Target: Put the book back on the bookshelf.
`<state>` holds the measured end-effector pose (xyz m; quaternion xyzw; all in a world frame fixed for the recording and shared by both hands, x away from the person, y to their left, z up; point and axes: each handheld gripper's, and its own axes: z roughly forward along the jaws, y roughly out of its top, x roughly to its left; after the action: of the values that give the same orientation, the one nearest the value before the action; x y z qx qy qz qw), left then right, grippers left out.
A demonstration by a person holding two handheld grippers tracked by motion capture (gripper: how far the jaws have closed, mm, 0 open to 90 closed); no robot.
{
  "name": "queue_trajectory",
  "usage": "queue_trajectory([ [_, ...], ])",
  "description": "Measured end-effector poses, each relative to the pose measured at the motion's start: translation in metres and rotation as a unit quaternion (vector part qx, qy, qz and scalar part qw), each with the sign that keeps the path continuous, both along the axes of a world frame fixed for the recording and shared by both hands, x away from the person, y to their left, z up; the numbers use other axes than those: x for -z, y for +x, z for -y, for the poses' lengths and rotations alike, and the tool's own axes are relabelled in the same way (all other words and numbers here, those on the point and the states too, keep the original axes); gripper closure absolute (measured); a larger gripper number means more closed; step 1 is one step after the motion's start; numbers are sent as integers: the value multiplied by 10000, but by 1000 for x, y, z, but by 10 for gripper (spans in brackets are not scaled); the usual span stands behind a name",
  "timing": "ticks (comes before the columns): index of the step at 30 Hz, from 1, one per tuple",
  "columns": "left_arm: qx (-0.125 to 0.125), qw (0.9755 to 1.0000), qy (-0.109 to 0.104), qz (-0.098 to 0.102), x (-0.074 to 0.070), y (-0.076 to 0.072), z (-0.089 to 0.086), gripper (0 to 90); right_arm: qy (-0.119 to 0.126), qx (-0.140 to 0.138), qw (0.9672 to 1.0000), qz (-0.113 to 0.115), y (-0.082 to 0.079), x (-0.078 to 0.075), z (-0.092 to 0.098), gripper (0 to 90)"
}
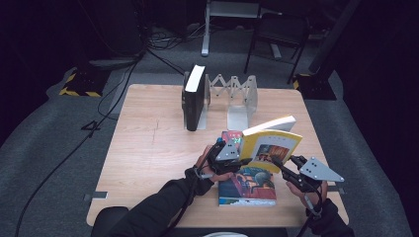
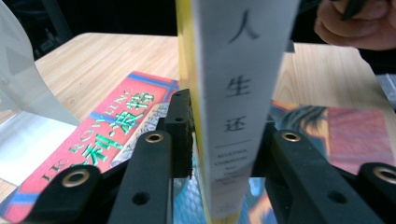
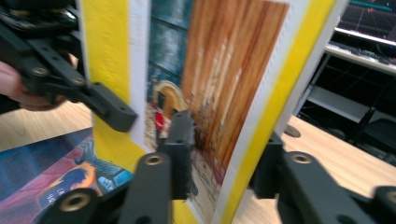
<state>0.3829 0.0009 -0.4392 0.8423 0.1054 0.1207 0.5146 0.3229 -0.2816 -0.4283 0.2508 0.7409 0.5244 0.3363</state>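
Note:
A yellow-covered book (image 1: 272, 145) is held tilted above the table's front right. My left gripper (image 1: 245, 159) is shut on its spine end; in the left gripper view the white spine (image 2: 233, 93) with printed characters stands between the pads of this gripper (image 2: 224, 126). My right gripper (image 1: 276, 163) is at the book's lower right edge. In the right gripper view the cover (image 3: 210, 70) passes between that gripper's (image 3: 228, 140) jaws with a small gap at the left pad, so it is open. Under the book lie a red book (image 1: 230, 138) and a blue illustrated book (image 1: 249, 185).
At the table's far side stands an expanding metal book rack (image 1: 237, 94) with a thick black book (image 1: 193, 96) upright at its left end. The wooden table (image 1: 148, 148) has bare room on its left half. A chair (image 1: 279, 29) and cables are on the floor beyond.

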Motion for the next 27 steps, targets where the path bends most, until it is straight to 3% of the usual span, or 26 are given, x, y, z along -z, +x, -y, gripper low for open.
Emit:
queue_trajectory([
  [3, 33, 10000, 76, -30, -2, -1, -9, 736, -17, 254, 9997, -7, 2, 2, -1, 566],
  [8, 116, 9998, 177, -69, -4, -4, -21, 735, -49, 333, 9993, -162, 9, 2, -4, 461],
  [14, 201, 9996, 193, -89, -4, -9, -31, 732, -23, -60, 9991, -428, 19, 7, -13, 395],
  [17, 247, 9994, 227, -39, -5, -12, -34, 731, -107, -316, 9973, -658, 24, 12, -18, 370],
  [20, 280, 9993, 243, -19, -4, -16, -36, 720, -138, -443, 9963, -724, 24, 15, -22, 368],
  [23, 236, 9994, 240, 5, -4, -18, -35, 705, -279, -608, 9950, -738, 23, 17, -29, 421],
  [27, 208, 9997, 107, -38, -3, -17, -34, 672, -359, -592, 9950, -715, 24, 16, -32, 438],
])
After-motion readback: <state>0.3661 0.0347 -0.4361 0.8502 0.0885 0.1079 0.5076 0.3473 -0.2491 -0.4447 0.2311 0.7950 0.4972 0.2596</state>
